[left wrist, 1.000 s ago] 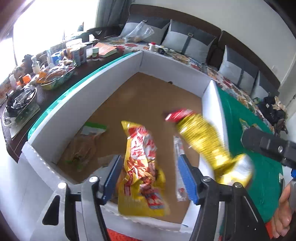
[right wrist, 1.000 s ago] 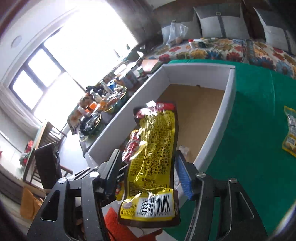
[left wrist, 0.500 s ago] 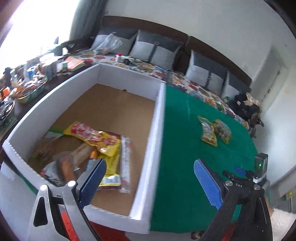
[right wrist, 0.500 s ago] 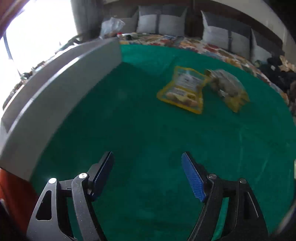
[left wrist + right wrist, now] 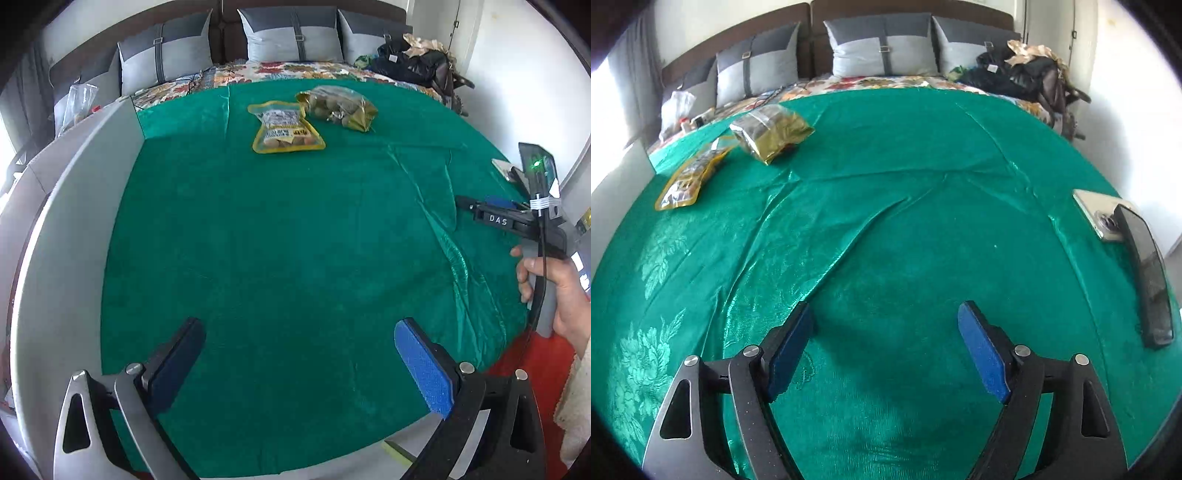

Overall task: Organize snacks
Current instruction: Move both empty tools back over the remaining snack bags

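Left wrist view: the left gripper [image 5: 299, 363], fingers just opened wide and empty like the right gripper [image 5: 884, 347], faces the yellow snack pouch [image 5: 286, 127], lying lengthwise straight ahead, well apart across the green-covered bench [image 5: 295, 240], gold bag [image 5: 341, 107] touching its right corner.

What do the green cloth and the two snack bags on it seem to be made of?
The green cloth looks like satin-type woven fabric: it shines, creases, and bears a woven flower pattern. The yellow bag seems glossy plastic film, with a printed label and a clear part showing pieces inside. The gold bag appears to be crinkled clear plastic with metallic gold edges.
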Demonstrator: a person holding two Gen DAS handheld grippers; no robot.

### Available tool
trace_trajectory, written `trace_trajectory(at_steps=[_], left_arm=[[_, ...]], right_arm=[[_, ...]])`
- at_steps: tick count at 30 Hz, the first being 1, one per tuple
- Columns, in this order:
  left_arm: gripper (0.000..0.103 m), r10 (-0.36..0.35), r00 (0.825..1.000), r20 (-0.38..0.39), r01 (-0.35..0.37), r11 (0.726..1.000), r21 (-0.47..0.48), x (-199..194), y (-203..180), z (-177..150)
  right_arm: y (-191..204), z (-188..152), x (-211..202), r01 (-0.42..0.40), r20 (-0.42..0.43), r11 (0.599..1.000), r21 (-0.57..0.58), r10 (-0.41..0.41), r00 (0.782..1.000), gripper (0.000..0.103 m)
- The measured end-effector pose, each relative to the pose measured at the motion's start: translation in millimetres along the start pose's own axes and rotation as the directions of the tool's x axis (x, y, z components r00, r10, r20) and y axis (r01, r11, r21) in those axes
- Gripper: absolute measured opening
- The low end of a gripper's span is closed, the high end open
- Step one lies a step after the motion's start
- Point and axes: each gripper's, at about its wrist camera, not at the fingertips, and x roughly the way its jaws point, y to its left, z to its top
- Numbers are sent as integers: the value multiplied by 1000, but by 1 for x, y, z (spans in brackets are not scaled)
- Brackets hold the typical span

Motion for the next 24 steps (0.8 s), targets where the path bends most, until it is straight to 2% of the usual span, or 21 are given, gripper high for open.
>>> trace_trajectory(at_steps=[5, 9, 14, 16, 19, 24], left_arm=[[101, -6, 998, -63, 1, 998, -65, 39, -4, 21], [101, 18, 998, -62, -22, 997, -68, 56, 2, 55], [101, 81, 997, 2, -81, 992, -94, 68, 26, 127], [101, 78, 997, 10, -76, 990, -119, 79, 37, 157], [101, 50, 999, -8, -51, 990, -135, 101, 49, 193], [101, 36, 998, -54, -40, 997, -61, 130, 47, 232]], right_arm=[[-1, 1, 7, -7, -3, 1000, -1, 7, 1000, 88], [1, 1, 12, -13, -5, 1000, -4, 13, 1000, 90], [4, 2, 15, -19, -13, 1000, -14, 19, 1000, 93], [5, 2, 16, -20, -15, 1000, -16, 20, 1000, 94], [5, 2, 16, -21, -16, 1000, -17, 20, 1000, 94], [6, 3, 16, -21, -18, 1000, -18, 21, 1000, 95]])
